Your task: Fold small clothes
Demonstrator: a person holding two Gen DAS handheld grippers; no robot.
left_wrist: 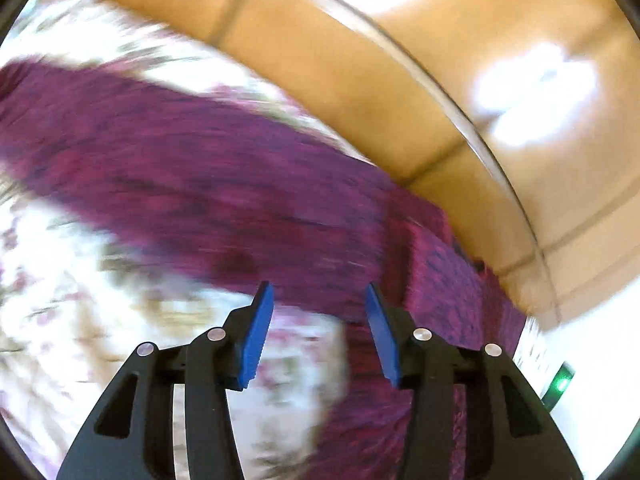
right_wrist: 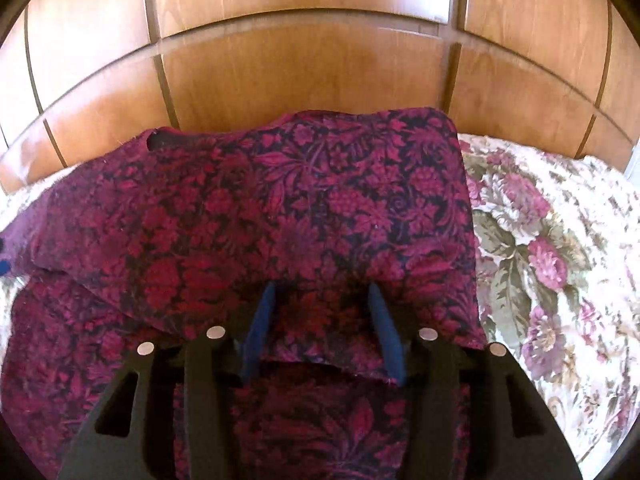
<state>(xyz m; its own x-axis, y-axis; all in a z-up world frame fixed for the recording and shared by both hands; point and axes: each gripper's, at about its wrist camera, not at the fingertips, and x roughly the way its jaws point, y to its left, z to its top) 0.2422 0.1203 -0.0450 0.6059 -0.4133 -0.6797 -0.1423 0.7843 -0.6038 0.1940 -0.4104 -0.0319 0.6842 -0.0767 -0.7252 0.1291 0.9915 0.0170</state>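
A magenta garment with a dark floral print [right_wrist: 280,208] lies on the bed, one layer folded over another, with its neck opening at the far left. My right gripper [right_wrist: 322,288] hovers low over its near folded edge. The jaws stand apart, the cloth lies flat between the blue pads [right_wrist: 260,320], and nothing is pinched. In the blurred left wrist view the same garment [left_wrist: 192,184] runs as a purple band across the bed. My left gripper [left_wrist: 320,292] is open just before its near edge, with nothing between its fingers.
A cream bedspread with pink flowers [right_wrist: 552,248] covers the bed around the garment. A wooden headboard [right_wrist: 304,76] rises directly behind it and shows as a tan panel [left_wrist: 360,80] in the left wrist view. A small green light [left_wrist: 562,384] glows at the right edge.
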